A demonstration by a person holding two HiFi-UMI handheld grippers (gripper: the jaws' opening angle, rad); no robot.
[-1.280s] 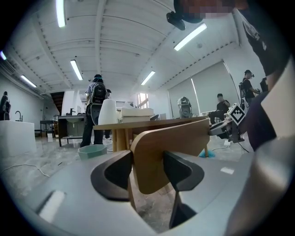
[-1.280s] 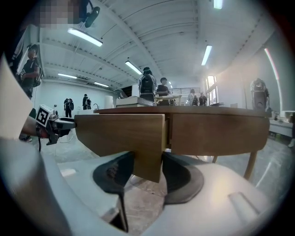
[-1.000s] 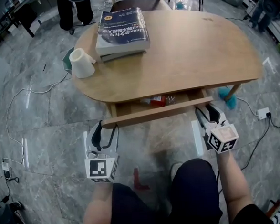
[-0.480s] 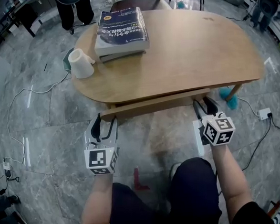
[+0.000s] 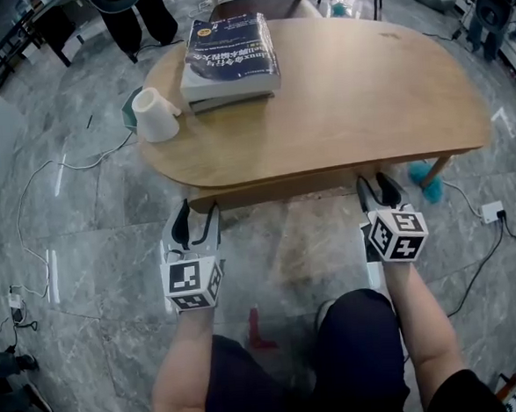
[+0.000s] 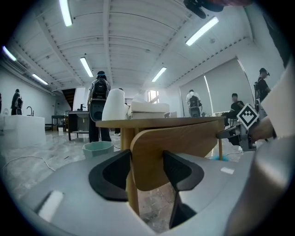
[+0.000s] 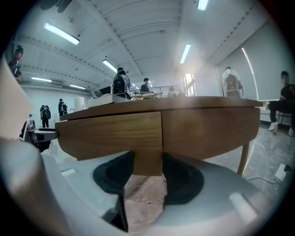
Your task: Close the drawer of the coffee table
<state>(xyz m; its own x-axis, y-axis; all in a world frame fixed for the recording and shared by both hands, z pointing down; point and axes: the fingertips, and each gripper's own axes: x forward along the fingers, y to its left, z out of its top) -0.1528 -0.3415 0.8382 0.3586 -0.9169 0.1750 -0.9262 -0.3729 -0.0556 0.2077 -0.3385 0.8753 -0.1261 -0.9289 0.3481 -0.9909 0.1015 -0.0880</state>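
Note:
The wooden coffee table [image 5: 347, 98] has its drawer front [image 5: 283, 188] pushed in under the tabletop's near edge, with none of the inside showing. My left gripper [image 5: 197, 215] stands open at the front's left end. In the left gripper view the front's rounded end [image 6: 184, 143] fills the gap of that gripper [image 6: 146, 168], fingertips up against it. My right gripper [image 5: 374, 188] is open at the front's right end. In the right gripper view the drawer front [image 7: 110, 133] stretches left, just above this gripper [image 7: 147, 173]. A wooden upright shows between its fingers.
A stack of books [image 5: 228, 57] and a white cup [image 5: 155, 115] stand on the table's far left. On the marble floor lie a teal brush [image 5: 428, 180], a white plug with cable [image 5: 490, 211] and a small red object [image 5: 258, 328]. A person's legs stand beyond the table.
The drawer has slid in under the tabletop, and its contents no longer show. Both grippers moved toward the table with the drawer front, jaws unchanged.

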